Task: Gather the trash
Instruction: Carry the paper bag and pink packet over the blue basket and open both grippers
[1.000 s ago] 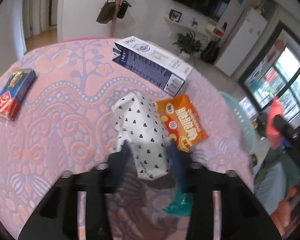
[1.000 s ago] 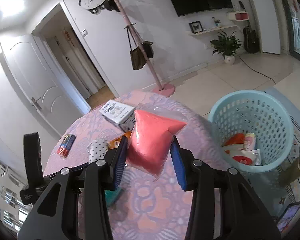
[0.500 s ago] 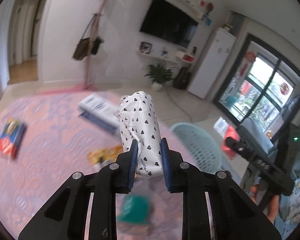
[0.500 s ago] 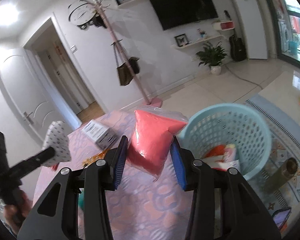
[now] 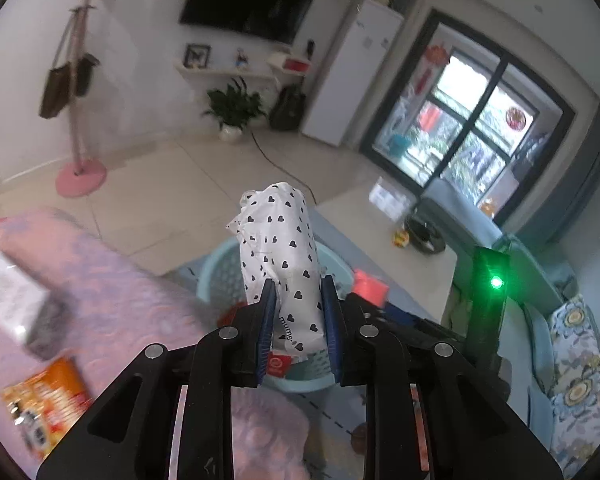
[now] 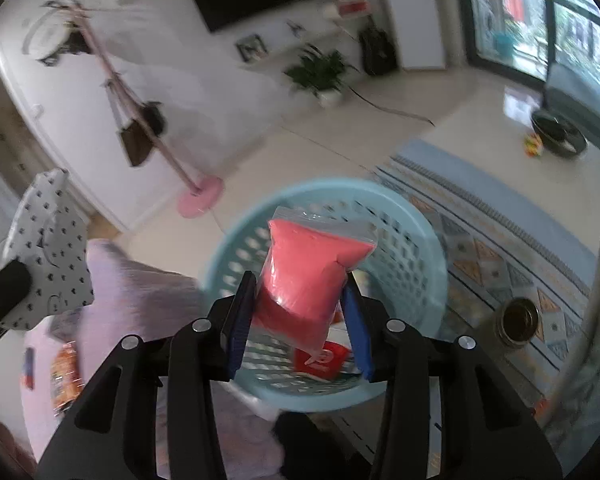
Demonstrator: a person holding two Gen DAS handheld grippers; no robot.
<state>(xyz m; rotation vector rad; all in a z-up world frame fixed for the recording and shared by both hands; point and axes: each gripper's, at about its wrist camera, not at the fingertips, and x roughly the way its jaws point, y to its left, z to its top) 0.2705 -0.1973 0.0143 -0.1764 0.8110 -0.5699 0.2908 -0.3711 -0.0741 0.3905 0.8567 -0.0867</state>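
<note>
My left gripper [image 5: 299, 300] is shut on a white wrapper with black hearts [image 5: 280, 248], held up in the air in front of the light blue basket [image 5: 216, 276]. My right gripper [image 6: 300, 300] is shut on a clear bag of pink-red filling [image 6: 308, 268] and hangs right over the same basket [image 6: 416, 236], which holds red and white packets [image 6: 320, 358]. In the right wrist view the heart wrapper [image 6: 52, 248] shows at the left edge. In the left wrist view the pink bag [image 5: 370, 286] peeks out behind my left fingers.
The pink patterned tablecloth [image 5: 112, 288] carries an orange snack packet [image 5: 44, 404] and a blurred white carton [image 5: 8, 288]. A patterned rug [image 6: 500, 232], a dark metal cup [image 6: 516, 322] and a coat stand with a pink base [image 6: 200, 196] are on the floor.
My left gripper closed on the heart wrapper, lifted it off the table and swung it right toward the basket. My right gripper carried the pink bag from over the table to above the basket.
</note>
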